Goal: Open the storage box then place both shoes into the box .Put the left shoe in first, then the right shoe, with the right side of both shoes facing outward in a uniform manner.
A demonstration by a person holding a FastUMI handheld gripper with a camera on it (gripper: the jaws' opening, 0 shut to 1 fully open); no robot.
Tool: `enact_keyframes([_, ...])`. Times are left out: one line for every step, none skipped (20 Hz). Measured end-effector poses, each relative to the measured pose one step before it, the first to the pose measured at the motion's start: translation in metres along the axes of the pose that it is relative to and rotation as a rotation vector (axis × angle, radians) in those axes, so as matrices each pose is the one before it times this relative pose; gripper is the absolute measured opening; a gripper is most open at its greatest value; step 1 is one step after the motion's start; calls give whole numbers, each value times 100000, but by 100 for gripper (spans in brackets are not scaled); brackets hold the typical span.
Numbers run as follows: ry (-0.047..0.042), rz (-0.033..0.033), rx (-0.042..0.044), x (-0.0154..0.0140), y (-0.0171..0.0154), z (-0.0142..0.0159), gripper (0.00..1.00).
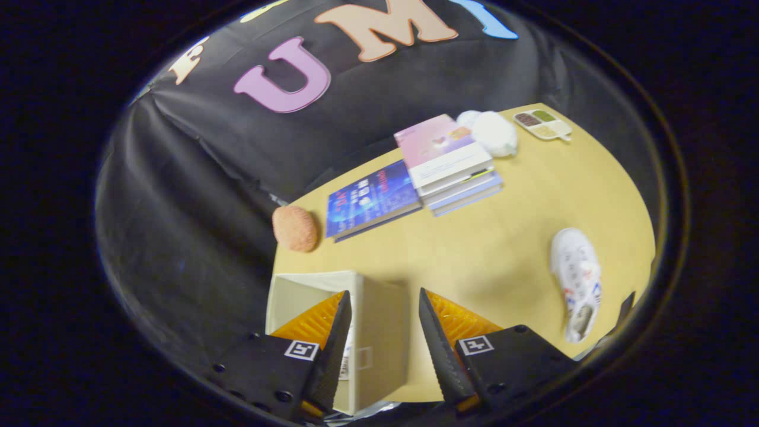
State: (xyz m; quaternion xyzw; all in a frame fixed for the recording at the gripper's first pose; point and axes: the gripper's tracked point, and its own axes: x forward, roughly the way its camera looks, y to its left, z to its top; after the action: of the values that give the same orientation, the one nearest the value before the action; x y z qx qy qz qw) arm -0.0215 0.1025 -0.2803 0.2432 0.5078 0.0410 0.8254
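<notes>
My hand-held gripper (382, 332) hangs above the table (474, 249) w/ its fingers spread apart & nothing between them but air; released, gripping nothing. Directly under & between the fingers sits the storage box (379, 332), a pale cream fabric-looking cube at the table's near corner. Its top looks open, inside wall visible behind my left finger. Can't see whether anything lies inside; the finger hides most of the cavity. A small rectangular tag or window is on the box side facing me; no writing I can read on it.

Off beyond my right finger, well apart from the box, lies one white shoe (576, 281) on its side-ish, opening toward me, w/ red & blue marks on the upper. Too small to read any brand. Can't tell if it's the left or right one from here.

Handling, my guess: shoe is light, soft upper, stiffer sole. Best hold prob. at the heel collar or pinching the upper across the opening, so it won't twist. Box is light & floppy-walled, could slide or tip if nudged, so go in from above.

Farther out: a stack of books (456, 172) and a blue book (370, 201) beside it; cover text blurred, unreadable. An orange-brown sponge-like lump (295, 228) at the table edge, a white fluffy thing (492, 131), and a small tray (542, 124) w/ compartments at the far end.
</notes>
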Motion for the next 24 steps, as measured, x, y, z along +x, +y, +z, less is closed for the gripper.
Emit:
enact_keyframes([-276,-3603,-535,-496,-2660,660,71])
enact_keyframes([208,-3686,-537,-81,-2677,521,71])
enact_keyframes([62,-3491,-275,-63,-2472,345,71])
enact_keyframes([725,-3585,-580,97,-2467,204,71])
enact_keyframes([974,-3304,-611,81,-2496,1,71])
enact_keyframes([1452,-3759,-778,389,-2871,-294,71])
enact_keyframes([1502,-2474,-160,324,-1808,-344,71])
enact_keyframes([1980,-2919,352,286,-2154,-525,71])
enact_keyframes([2294,-2928,-485,529,-2044,-586,71])
enact_keyframes([2710,-2716,-859,677,-1845,-890,71])
enact_keyframes([2898,-1933,-803,649,-1600,-907,71])
enact_keyframes([2224,-1362,-636,719,-1114,-703,71])
enact_keyframes([1874,-1025,-852,705,-826,-617,71])
enact_keyframes([1145,-436,-755,677,-688,-598,71])
enact_keyframes([1331,-567,-1267,666,-570,-464,71])
enact_keyframes([1409,-208,-1528,759,-507,-558,71])
enact_keyframes([1478,-118,-1169,804,-377,-327,71])
enact_keyframes([1402,309,-753,824,-221,-249,71])
enact_keyframes([985,602,-309,534,15,-111,71])
enact_keyframes([817,421,-710,450,36,-74,71])
enact_keyframes([763,252,-982,428,-69,-45,71])
enact_keyframes([947,283,-1102,408,-52,-108,71])
enact_keyframes([635,462,-750,239,15,-46,71])
enact_keyframes([303,522,-476,280,75,83,63])
